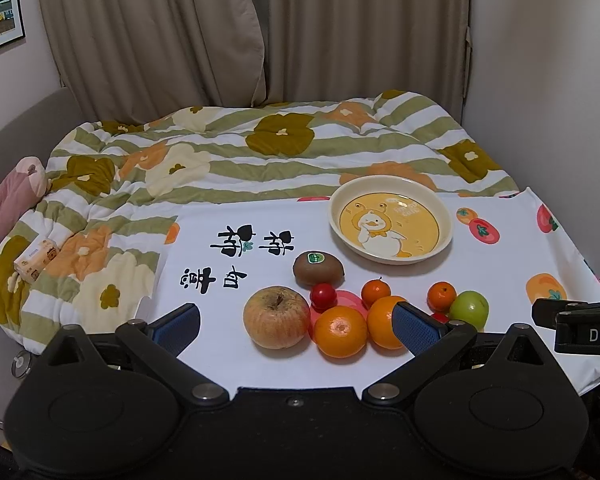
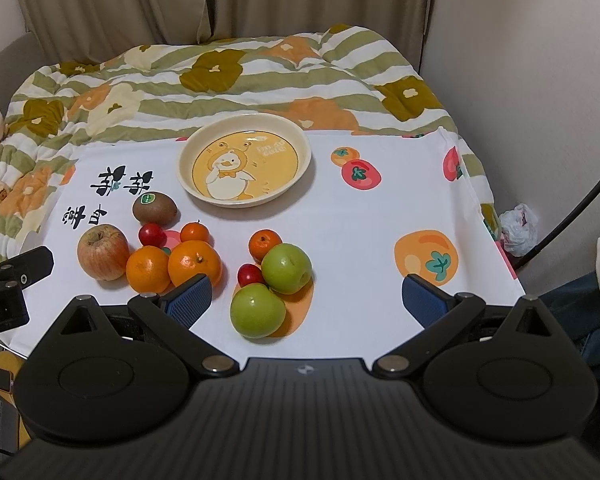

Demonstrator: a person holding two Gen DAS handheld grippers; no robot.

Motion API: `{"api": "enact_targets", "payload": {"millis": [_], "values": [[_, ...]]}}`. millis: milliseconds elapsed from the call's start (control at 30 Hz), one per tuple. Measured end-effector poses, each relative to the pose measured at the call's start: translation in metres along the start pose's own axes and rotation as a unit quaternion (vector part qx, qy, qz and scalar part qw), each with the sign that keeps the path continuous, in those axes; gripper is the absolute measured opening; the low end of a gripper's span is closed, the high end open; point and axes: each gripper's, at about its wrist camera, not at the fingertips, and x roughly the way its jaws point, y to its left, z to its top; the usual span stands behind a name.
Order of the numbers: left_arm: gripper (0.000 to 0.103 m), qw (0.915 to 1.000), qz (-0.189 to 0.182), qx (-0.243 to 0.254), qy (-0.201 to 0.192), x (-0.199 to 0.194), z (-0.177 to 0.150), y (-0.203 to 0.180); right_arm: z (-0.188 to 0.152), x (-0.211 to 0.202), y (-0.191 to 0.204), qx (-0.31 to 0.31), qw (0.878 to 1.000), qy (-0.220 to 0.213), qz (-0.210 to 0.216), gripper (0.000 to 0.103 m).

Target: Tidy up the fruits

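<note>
A cream plate with a duck picture [image 1: 388,254] [image 2: 188,184] stands bare at the back of a white printed cloth [image 1: 260,364] [image 2: 340,232]. In front of it lie a kiwi [image 1: 318,267] [image 2: 155,209], a red-yellow apple [image 1: 276,317] [image 2: 103,257], two big oranges [image 1: 341,331] [image 2: 195,263], small tangerines [image 1: 375,292] [image 2: 265,245], cherry tomatoes [image 1: 323,295] [image 2: 249,275] and two green apples [image 2: 286,268] [image 2: 257,311]. My left gripper [image 1: 298,324] is open and empty, low in front of the apple and oranges. My right gripper [image 2: 306,300] is open and empty around the near green apple.
The cloth lies on a bed with a flowered striped quilt [image 1: 220,152] [image 2: 260,80]. A tissue pack [image 1: 36,260] and a pink pillow [image 1: 12,204] lie at the left. Curtains [image 1: 260,32] and a wall stand behind. A plastic bag [image 2: 518,228] lies off the right edge.
</note>
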Motion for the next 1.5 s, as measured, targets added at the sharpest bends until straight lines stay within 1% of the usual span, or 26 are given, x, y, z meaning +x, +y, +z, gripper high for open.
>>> {"api": "enact_targets", "payload": {"millis": [467,733,767,1033,1200,1367,1433,1500], "values": [[0.103,1.0000,0.000,0.000,0.000,0.000,0.001,0.000,-0.001,0.002,0.003,0.000,1.000,0.000,0.002,0.103],[0.103,1.0000,0.001,-0.001,0.001,0.000,0.002,0.002,0.000,-0.004,0.005,0.004,1.000,0.002,0.007,0.103],[0.103,1.0000,0.001,-0.001,0.001,0.000,0.002,0.002,-0.003,-0.001,-0.001,0.004,1.000,0.000,0.009,0.103],[0.103,1.0000,0.004,-0.003,0.006,-0.002,0.006,0.006,-0.002,-0.002,-0.001,0.004,1.000,0.001,0.011,0.103],[0.103,0.9999,0.001,-0.008,0.009,0.000,0.008,0.008,0.001,-0.001,-0.004,-0.011,1.000,-0.004,0.015,0.103],[0.103,0.9997,0.015,-0.017,0.007,0.005,0.005,0.014,0.003,0.009,-0.006,-0.032,0.999,-0.010,0.037,0.103],[0.103,0.9996,0.026,-0.011,0.000,0.008,0.003,0.012,0.006,0.014,-0.007,-0.036,0.998,-0.010,0.056,0.103],[0.103,0.9992,0.038,0.007,-0.011,0.011,-0.001,0.010,0.007,0.019,-0.006,-0.037,0.997,-0.013,0.072,0.103]]}}
